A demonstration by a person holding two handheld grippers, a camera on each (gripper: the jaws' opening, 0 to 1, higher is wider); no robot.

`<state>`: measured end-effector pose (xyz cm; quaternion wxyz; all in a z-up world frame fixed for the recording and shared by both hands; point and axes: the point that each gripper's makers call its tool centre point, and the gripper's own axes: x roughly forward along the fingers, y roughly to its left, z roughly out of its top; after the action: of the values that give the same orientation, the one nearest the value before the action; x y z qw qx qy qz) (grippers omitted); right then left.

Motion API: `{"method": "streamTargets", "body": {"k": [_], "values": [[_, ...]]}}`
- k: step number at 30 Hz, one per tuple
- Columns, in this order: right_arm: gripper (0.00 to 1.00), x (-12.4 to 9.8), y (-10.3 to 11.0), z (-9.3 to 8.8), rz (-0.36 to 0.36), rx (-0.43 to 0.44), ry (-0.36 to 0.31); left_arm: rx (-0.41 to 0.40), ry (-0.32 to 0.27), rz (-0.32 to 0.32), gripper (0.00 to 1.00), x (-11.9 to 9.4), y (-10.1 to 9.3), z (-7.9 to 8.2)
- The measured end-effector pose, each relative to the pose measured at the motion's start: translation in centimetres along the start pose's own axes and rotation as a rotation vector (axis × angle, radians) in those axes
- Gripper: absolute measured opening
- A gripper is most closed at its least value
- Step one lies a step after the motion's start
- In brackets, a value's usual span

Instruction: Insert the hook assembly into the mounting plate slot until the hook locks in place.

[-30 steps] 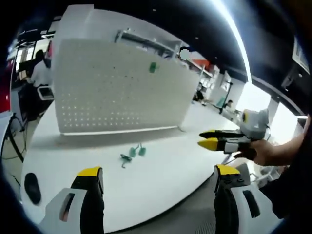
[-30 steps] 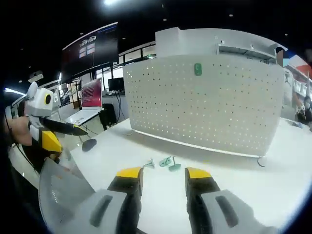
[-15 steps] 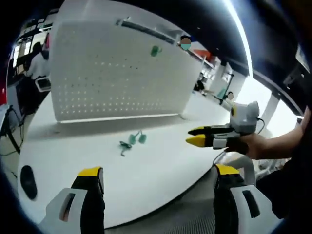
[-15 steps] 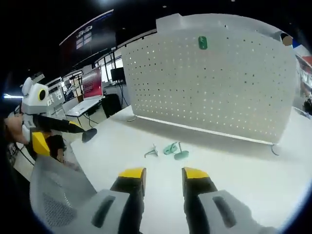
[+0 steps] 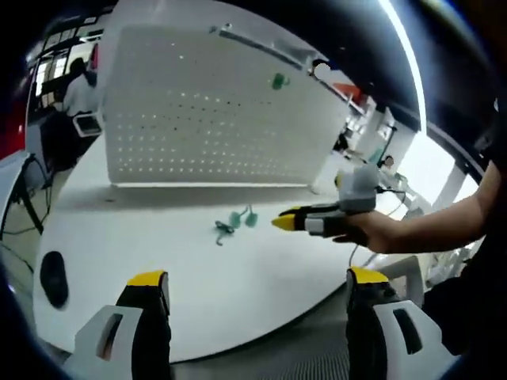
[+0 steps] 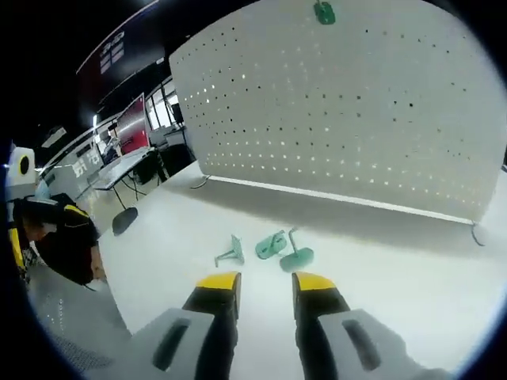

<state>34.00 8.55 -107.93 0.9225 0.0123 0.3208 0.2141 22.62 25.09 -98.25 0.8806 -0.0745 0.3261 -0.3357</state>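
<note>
In the left gripper view, we hold our left gripper [image 5: 257,297] low over the white bench [image 5: 158,261], its fingers [image 5: 146,281] wide apart and empty. The green hook parts [image 5: 236,222] lie on the bench in front of the upright pegboard [image 5: 206,111]. Our right gripper [image 5: 283,222] reaches in just beside them, its fingers together.

In the right gripper view, the right gripper's fingers [image 6: 219,283] stand narrowly apart, empty, near the hook parts. A green piece [image 6: 323,12] sits high on the pegboard.
</note>
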Motion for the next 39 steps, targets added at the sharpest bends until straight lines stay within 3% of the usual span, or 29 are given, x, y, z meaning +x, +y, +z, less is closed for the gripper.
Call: {"method": "streamTargets", "body": {"k": [7, 10, 17, 22, 39], "values": [[0.21, 2.9, -1.2, 0.4, -0.019, -0.071, 0.035, -0.023, 0.006, 0.001, 0.93, 0.4, -0.1, -0.5], [0.21, 3.7, -1.8, 0.6, -0.033, -0.009, 0.028, -0.032, 0.006, 0.010, 0.93, 0.4, 0.0, -0.5], [0.20, 5.3, -2.5, 1.3, -0.050, -0.021, 0.037, -0.046, 0.003, 0.025, 0.92, 0.0, 0.5, -0.4], [0.17, 5.7, -2.8, 2.2, -0.061, -0.026, 0.012, -0.057, 0.001, 0.034, 0.92, 0.0, 0.7, -0.5], [0.07, 6.7, -3.5, 2.3, -0.083, -0.057, 0.051, -0.060, -0.003, 0.038, 0.90, 0.3, 0.7, -0.1]]}}
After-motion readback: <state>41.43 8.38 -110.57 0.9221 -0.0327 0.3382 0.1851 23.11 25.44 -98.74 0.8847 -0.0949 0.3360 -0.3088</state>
